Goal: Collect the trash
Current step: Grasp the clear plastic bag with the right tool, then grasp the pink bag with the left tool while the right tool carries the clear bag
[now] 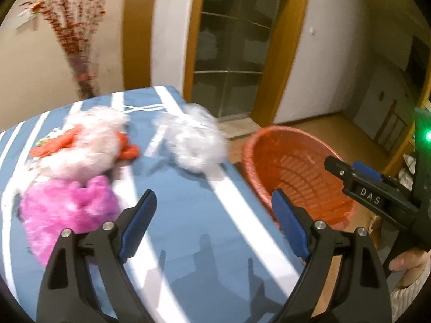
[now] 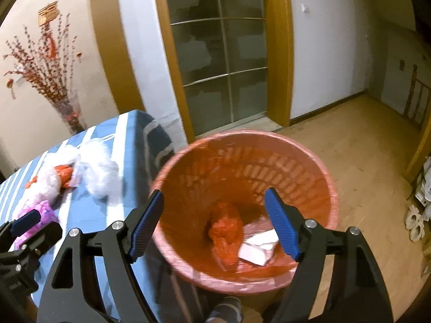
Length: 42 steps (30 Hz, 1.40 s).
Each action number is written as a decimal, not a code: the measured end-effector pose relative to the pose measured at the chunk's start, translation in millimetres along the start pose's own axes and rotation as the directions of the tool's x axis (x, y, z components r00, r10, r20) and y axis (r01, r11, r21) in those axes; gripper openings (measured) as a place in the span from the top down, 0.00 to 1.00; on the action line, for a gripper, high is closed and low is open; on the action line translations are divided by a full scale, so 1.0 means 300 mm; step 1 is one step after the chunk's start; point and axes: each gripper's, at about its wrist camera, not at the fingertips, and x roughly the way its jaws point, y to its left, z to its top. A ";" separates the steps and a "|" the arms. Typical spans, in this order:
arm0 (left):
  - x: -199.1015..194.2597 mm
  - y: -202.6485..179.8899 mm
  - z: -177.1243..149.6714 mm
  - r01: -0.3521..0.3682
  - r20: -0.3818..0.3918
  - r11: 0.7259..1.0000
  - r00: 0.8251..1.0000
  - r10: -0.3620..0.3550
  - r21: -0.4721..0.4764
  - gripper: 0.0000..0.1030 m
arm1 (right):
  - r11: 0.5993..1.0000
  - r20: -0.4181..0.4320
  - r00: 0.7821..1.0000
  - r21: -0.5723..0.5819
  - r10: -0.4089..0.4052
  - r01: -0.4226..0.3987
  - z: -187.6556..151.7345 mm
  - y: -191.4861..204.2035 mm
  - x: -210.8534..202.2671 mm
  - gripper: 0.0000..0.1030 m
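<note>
- Orange-red crumpled bag (image 2: 225,235) and a white packet (image 2: 258,245) lie at the bottom of the bin (image 2: 327,188), straight below the right gripper (image 2: 214,224), whose jaws stand wide apart and empty.
- White bag (image 1: 195,141), pale bag with orange scraps (image 1: 89,145) and pink bag (image 1: 67,210) lie on the striped tablecloth (image 1: 188,215), ahead and left of the left gripper (image 1: 214,224), also spread and empty.
- Risk, I judge: the thin bags are light and slippery, so a shallow pinch could drop one on the floor (image 2: 363,145) short of the bin.
- The bin sits close beside the table edge; a careless swing could knock it.
</note>
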 end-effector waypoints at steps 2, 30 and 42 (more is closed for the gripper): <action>-0.031 0.053 0.003 -0.025 0.018 0.999 1.000 0.026 -0.027 0.17 | 0.999 0.001 1.000 -0.013 0.030 -0.030 0.005 0.048 0.008 0.26; -0.249 0.623 -0.077 -0.261 0.037 0.914 0.958 0.286 -0.312 0.17 | 0.959 -0.240 0.950 -0.152 0.197 -0.237 0.006 0.537 0.368 0.65; -0.166 0.472 -0.077 -0.203 0.000 0.953 0.978 0.208 -0.225 0.17 | 0.963 -0.214 0.952 -0.114 0.217 -0.245 -0.008 0.460 0.265 0.86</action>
